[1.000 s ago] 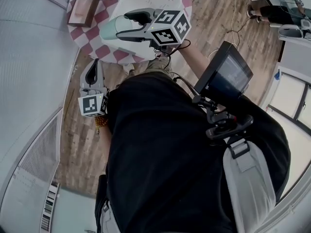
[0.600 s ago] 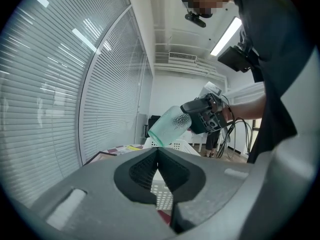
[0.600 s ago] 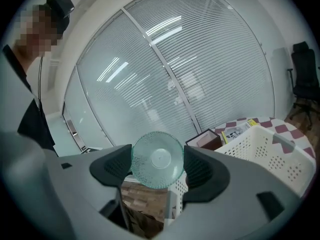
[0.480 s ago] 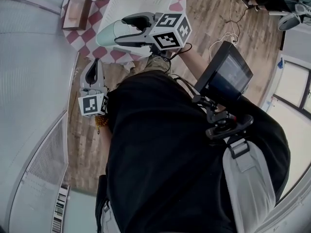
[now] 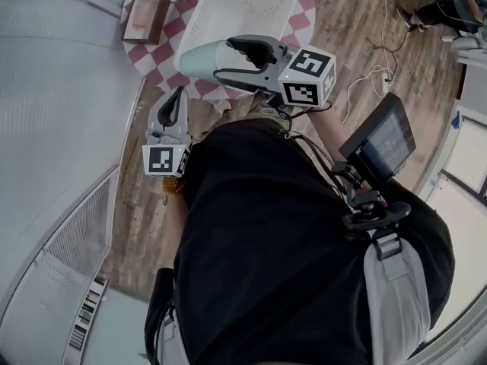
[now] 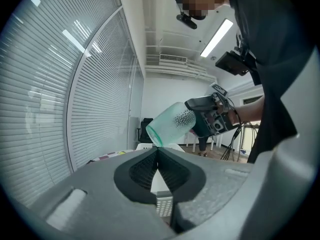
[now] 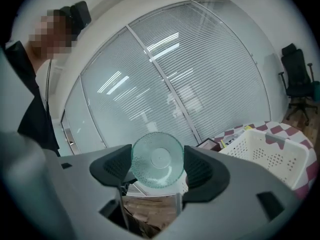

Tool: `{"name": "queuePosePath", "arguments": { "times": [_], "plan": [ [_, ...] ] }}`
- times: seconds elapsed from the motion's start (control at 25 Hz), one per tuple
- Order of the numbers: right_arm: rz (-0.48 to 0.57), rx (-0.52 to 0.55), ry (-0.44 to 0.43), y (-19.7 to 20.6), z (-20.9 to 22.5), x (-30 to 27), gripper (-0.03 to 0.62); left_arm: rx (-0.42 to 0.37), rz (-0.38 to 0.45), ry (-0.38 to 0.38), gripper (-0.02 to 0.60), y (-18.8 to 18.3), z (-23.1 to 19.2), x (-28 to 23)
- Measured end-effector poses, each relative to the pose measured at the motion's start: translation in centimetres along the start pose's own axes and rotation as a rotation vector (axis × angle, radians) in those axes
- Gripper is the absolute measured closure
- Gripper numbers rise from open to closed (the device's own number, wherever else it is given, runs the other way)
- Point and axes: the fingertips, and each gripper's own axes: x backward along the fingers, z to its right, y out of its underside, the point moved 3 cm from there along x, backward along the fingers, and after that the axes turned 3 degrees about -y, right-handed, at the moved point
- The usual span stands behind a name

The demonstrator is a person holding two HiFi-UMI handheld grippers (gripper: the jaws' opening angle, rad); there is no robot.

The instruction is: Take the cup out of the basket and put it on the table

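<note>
Rightward drift marks the change from a second ago: in the head view the right gripper [image 5: 242,63] and its marker cube now lie further right and a little lower, and the left gripper [image 5: 177,101] has come up closer to the table [image 5: 161,58].

The right tongs pinch the cup [image 5: 199,59] near its base. It is held on its side in the air, outside the basket [image 5: 205,21], with its mouth pointing away from the gripper. From above it overlaps the table's near edge, just beside the basket's near left corner; how high it hangs cannot be told. The right gripper view looks end-on at the round glass base wedged between the two pads, so the cup's wall and mouth are hidden there.

The left tongs are pressed together with nothing between them, held low beside the person's body, well apart from the cup.

The top of the head view cuts off the table's far part and the basket's far rim. A brown box [image 5: 147,17] sits at the table's left. The person's dark torso fills the lower half and hides the floor beneath.
</note>
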Motion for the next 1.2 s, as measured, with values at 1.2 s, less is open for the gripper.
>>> {"name": "queuePosePath", "arguments": {
  "times": [1.2],
  "plan": [
    [0.161,-0.273,-0.137,0.7,-0.9,1.7,0.256,-0.008,0.053,0.020,0.575,-3.5,0.7,1.1]
  ]
}}
